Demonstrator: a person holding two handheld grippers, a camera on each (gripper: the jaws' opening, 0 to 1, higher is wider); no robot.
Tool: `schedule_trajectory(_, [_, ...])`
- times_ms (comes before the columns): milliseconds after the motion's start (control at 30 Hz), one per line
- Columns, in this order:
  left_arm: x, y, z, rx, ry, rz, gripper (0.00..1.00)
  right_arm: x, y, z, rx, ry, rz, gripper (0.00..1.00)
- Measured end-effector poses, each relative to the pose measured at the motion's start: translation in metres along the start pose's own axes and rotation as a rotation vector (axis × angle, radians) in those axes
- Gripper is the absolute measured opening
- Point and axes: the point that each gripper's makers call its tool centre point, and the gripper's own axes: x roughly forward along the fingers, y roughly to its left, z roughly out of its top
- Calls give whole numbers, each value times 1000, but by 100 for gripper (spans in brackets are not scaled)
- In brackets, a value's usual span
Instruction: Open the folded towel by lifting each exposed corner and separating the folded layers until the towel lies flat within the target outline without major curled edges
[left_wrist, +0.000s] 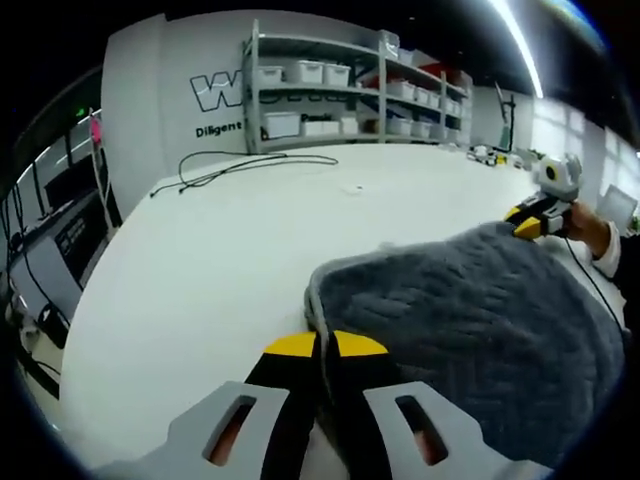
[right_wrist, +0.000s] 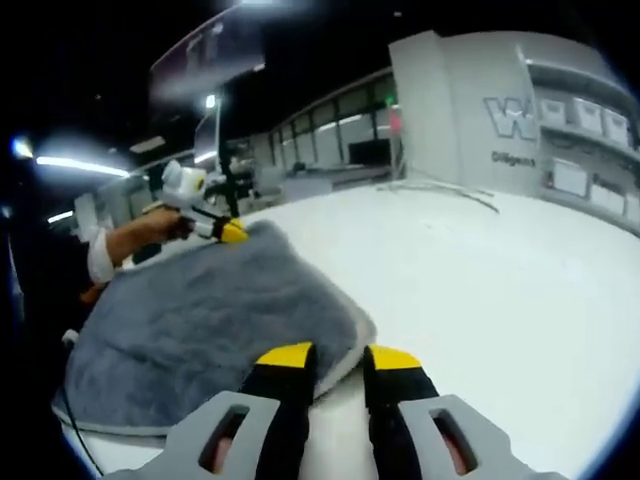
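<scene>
Left gripper (left_wrist: 324, 347): jaws together, yellow tips clamped on the near corner edge of the grey towel (left_wrist: 470, 320); grey jaw bodies rise from the bottom of the left gripper view, angled low over the table.

Right gripper (right_wrist: 340, 358): jaws slightly apart, yellow tips either side of the towel's rounded corner edge (right_wrist: 345, 345); whether they actually pinch the cloth cannot be told from the right gripper view. Seen from the left gripper view, the same gripper (left_wrist: 532, 220) sits at the towel's far corner, held by a hand (left_wrist: 588, 226) with a white cuff, wrist roughly level with the tabletop.

Left gripper as seen from the right gripper view (right_wrist: 222, 231): at the opposite far corner of the towel, gripped by a hand (right_wrist: 150, 228) whose forearm reaches in from the left, sleeve cuff white.

Towel: grey, plush, quilted texture, lying on the white table (left_wrist: 230, 250); surface humped and slightly raised between the two grippers, edges rounded and thick.

Surroundings: black cable (left_wrist: 240, 165) looped on the table's far side; metal shelving with white bins (left_wrist: 340, 95) against a white wall; ceiling light strip (left_wrist: 515, 40).
</scene>
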Motion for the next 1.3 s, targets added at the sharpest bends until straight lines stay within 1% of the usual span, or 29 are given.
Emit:
schedule_trajectory(100, [0,1,0,2,-2,2,4,-2,3,6,-8,-22,13,9])
schedule_trajectory(200, [-1,0,0,7,-3,3,4,-1,7,7,-24,-38,23,9])
schedule_trajectory(300, [0,3,1,7,-6,3,4,0,8,4,-12,-20,23,10])
schedule_trajectory(367, [0,2,0,10,-8,-1,4,0,5,3,-8,-20,17,11])
schedule_trajectory(433, [-1,1,1,39,-15,-10,6,-1,3,4,-2,-32,9,12])
schedule_trajectory(500, [-1,4,0,53,-11,2,12,-1,3,6,2,-45,11,13])
schedule_trajectory(567, [-3,4,-1,67,-13,5,15,-1,5,6,1,-49,17,14])
schedule_trajectory(667, [-4,3,0,67,-14,2,21,3,7,1,-10,-26,21,17])
schedule_trajectory(733, [-4,-2,0,42,-24,-38,23,2,7,1,-13,-30,19,14])
schedule_trajectory(767, [-4,-1,-1,24,-22,-44,24,2,8,2,-10,-35,23,13])
schedule_trajectory(967, [-2,2,-2,16,-18,-41,27,3,18,6,-49,-49,56,3])
schedule_trajectory(1033, [-1,3,-2,14,-19,-38,27,3,20,8,-62,-53,62,2])
schedule_trajectory(1167, [-1,-2,-4,7,-22,-57,19,2,22,9,-69,-52,76,1])
schedule_trajectory(1300, [1,-1,-3,3,-22,-63,15,1,21,10,-52,-48,79,1])
